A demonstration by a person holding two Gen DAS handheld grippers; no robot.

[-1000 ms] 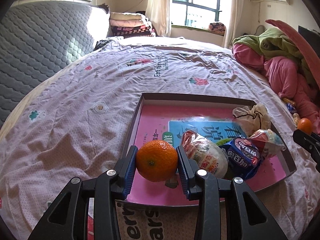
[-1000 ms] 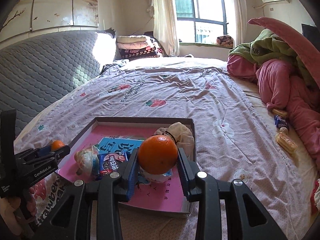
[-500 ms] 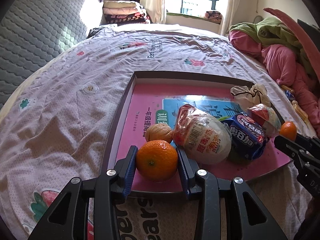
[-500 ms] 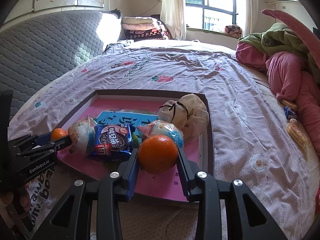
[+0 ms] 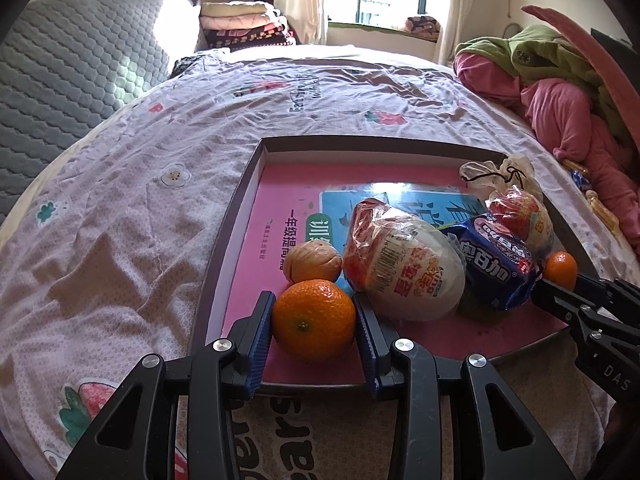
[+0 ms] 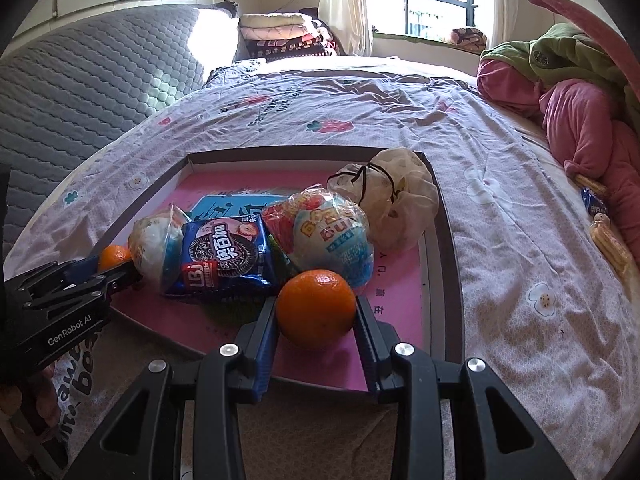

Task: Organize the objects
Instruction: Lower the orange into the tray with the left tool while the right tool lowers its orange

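Clearly, both tools are clamped on fruit over the near end of the tray (image 5: 240, 216), which lies on the bed. The left tool (image 5: 314, 322) grips an orange (image 5: 314, 320) between its blue pads, just above the pink floor near the tray's near left corner. The right tool (image 6: 316, 314) pinches a second orange (image 6: 316, 308) low over the near right part.

The main risk, as I judge it, is rolling. Round fruit let go on a smooth tray that rests on soft bedding could drift toward the rim or wander if the mattress gives. Just ahead of the left tool sits a walnut (image 5: 314, 260), and to its right a wrapped egg-shaped toy (image 5: 404, 268) that almost touches the right pad; opening there could nudge either one. Ahead of the right tool a blue cookie packet (image 6: 224, 256) and a second wrapped toy (image 6: 332, 236) crowd the fruit, so the freed orange may lodge against them or knock the leaning pile.

Whether either orange already touches the tray floor cannot be told; the pads and fruit hide the contact. Something green under the cookie packet is mostly covered. The contents of the tied cloth pouch (image 6: 396, 200) are hidden, and small wrapped things far to the right on the bed are too small to name.
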